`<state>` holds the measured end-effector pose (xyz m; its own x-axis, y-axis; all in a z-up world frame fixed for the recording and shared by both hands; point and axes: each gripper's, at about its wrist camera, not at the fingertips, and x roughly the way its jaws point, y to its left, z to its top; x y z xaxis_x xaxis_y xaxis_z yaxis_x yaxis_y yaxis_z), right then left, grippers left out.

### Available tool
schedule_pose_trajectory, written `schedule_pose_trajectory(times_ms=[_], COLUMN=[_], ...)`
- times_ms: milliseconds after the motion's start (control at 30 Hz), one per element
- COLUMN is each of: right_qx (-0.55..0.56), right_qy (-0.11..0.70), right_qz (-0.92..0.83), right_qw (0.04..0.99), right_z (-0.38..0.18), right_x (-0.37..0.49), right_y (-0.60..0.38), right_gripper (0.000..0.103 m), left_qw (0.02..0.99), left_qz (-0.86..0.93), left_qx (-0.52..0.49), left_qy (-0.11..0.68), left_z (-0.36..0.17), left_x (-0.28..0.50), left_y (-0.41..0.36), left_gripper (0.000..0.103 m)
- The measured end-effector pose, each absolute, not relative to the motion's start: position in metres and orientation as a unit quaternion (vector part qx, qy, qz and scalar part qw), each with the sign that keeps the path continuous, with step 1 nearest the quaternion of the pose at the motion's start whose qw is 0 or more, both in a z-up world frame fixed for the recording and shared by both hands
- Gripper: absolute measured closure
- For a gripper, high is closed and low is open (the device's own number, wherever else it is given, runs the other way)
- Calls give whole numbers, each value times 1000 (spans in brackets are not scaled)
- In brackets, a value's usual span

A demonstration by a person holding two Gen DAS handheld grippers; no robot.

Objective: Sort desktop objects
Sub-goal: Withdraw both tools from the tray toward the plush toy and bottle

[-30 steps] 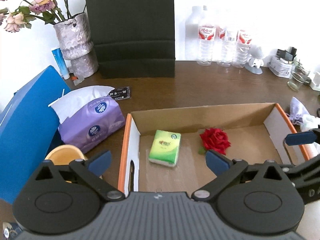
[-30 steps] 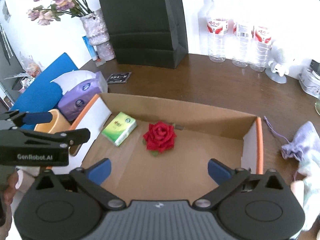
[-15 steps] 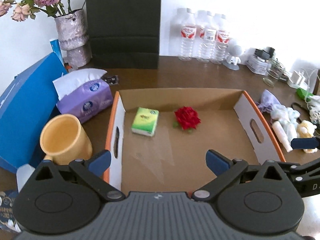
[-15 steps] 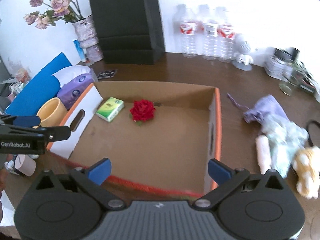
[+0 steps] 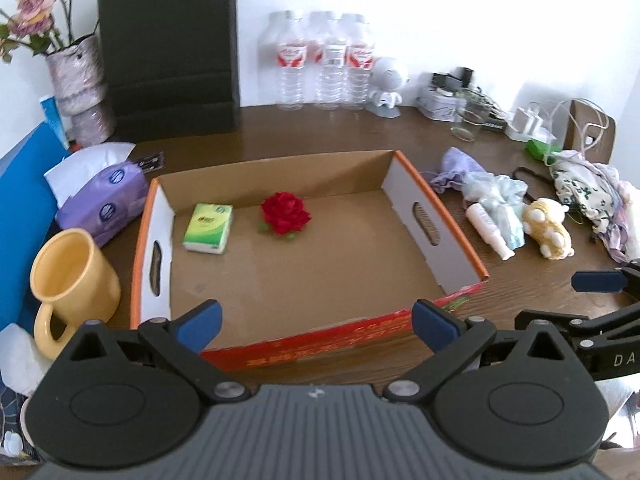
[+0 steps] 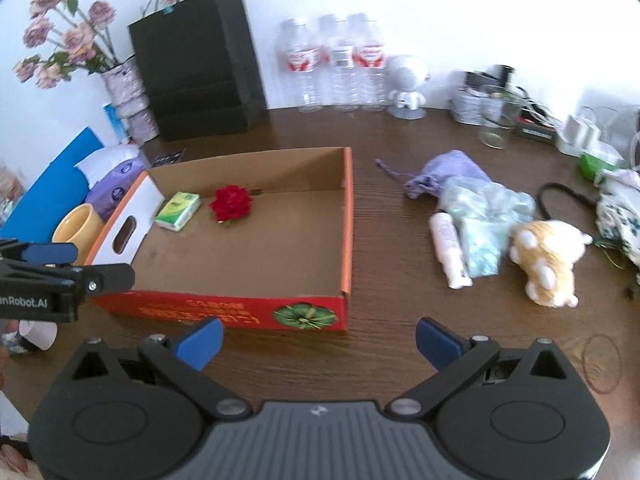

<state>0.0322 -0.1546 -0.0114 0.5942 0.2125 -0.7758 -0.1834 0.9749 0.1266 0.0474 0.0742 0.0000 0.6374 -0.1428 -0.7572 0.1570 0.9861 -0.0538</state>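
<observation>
You're holding the left gripper (image 5: 316,322) spread wide and empty, hovering over the near wall of the cardboard box (image 5: 432,216). Going left to right along the table (image 6: 380,320): a blue box (image 5: 20,208) is sitting at the left edge, with a yellow mug (image 5: 72,276) and a purple tissue pack (image 5: 104,200) just beside the box's left wall. A vase of flowers (image 5: 78,88) and a black paper bag (image 5: 168,60) are standing at the far left corner. Inside the box, a green tissue packet (image 5: 208,228) is lying near the far left corner, and a red rose (image 5: 285,212) is lying just right of it, apart from it. Three water bottles (image 5: 326,68) are lining the far edge. Right of the box, a purple pouch (image 6: 444,172), a crumpled plastic bag (image 6: 488,208), a small white bottle (image 6: 448,252) and a plush toy (image 6: 544,260) are lying in a cluster on the table, outside the box. You're holding the right gripper (image 6: 318,342) spread and empty too, above bare table, just right of the box's near right corner.
</observation>
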Motion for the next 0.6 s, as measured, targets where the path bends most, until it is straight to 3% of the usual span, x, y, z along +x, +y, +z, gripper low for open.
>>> schedule_pose_trajectory(times_ms=[600], right_qx=[46], right_qy=[431], right_qz=[53], right_qw=[899], right_z=[-5], right_x=[12], right_y=[-216], right_gripper=[0], left_qw=[898], left_qz=[-124], left_qx=[22], left_qy=[423], left_z=[0], left_x=[54], left_y=[31], left_gripper=[0])
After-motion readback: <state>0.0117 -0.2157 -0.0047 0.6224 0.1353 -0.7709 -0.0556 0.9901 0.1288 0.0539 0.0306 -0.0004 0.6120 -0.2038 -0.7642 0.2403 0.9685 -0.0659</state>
